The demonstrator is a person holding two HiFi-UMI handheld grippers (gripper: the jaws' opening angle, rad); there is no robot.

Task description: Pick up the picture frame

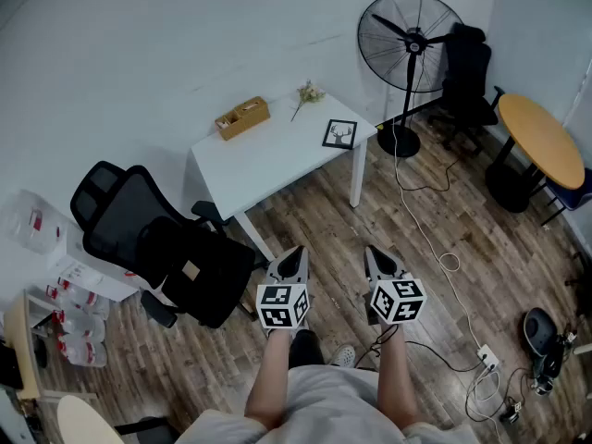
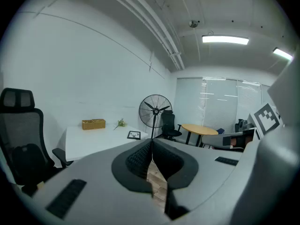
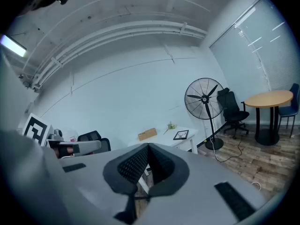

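Standing on the wood floor (image 1: pixel 444 276) well short of the white bench (image 1: pixel 259 165), the person holds both tools out in front, side by side and tipped slightly downward. The left claw (image 1: pixel 294 252) has its jaws pressed together at the tips with nothing between them; the left gripper view shows only a sliver of floorboards through the gap lower down. The right claw (image 1: pixel 374 252) is likewise fully closed and empty (its pads meet at the tip in the right gripper view). The two claws are apart from each other and well apart from the bench.

The picture frame (image 1: pixel 339 133) sits on the bench near the corner closest to the fan (image 1: pixel 409 37), and appears to lie flat. It has a dark border round a light print with a dark figure. Neither claw touches it. Also on the bench are a wooden box (image 1: pixel 242 117) toward the wall and a small flower sprig (image 1: pixel 308 93) between the box and the frame.

A black office chair (image 1: pixel 162 239) stands at the bench's left end, near the left claw. Beyond the fan are another dark chair (image 1: pixel 467 72) and a round wooden table (image 1: pixel 541 141). Cables (image 1: pixel 435 239) trail across the floor to the right.
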